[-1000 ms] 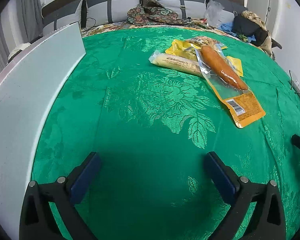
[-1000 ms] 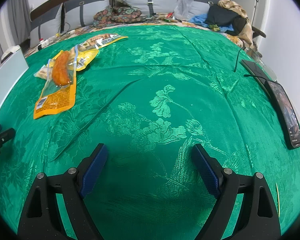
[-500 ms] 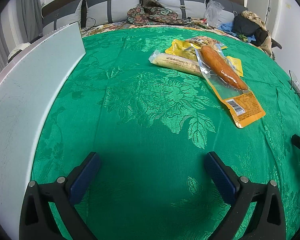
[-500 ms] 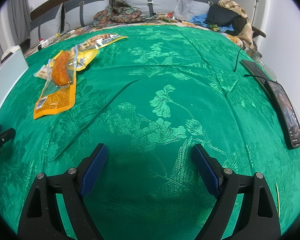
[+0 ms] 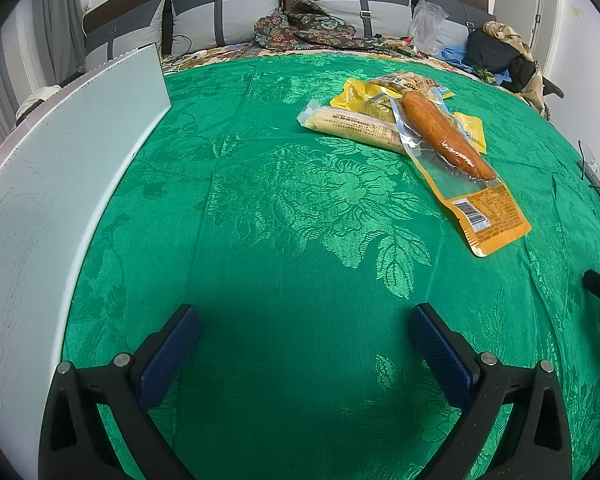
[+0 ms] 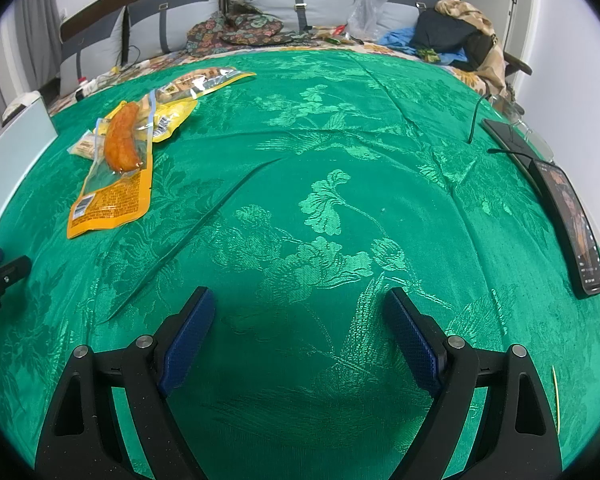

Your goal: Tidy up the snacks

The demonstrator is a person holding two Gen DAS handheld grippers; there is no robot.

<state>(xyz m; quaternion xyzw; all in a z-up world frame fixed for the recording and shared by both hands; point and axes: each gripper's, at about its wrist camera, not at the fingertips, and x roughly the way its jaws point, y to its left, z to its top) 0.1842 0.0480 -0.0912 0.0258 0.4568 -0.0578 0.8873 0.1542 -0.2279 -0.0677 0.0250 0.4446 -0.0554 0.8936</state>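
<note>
A pile of snack packs lies on the green cloth. On top is a sausage in a clear and orange pack (image 5: 448, 140), also in the right wrist view (image 6: 120, 140). Under it lie a pale corn pack (image 5: 352, 124), a yellow pack (image 5: 364, 96) and a far pack of small pieces (image 6: 208, 78). My left gripper (image 5: 304, 320) is open and empty, well short of the pile. My right gripper (image 6: 298, 316) is open and empty, with the pile far to its left.
A white board or box wall (image 5: 60, 168) stands along the left edge. A phone (image 6: 576, 224) and cables lie at the right edge. Pillows, clothes and bags (image 5: 496, 48) lie at the far end. The green cloth (image 6: 340, 184) has a crease.
</note>
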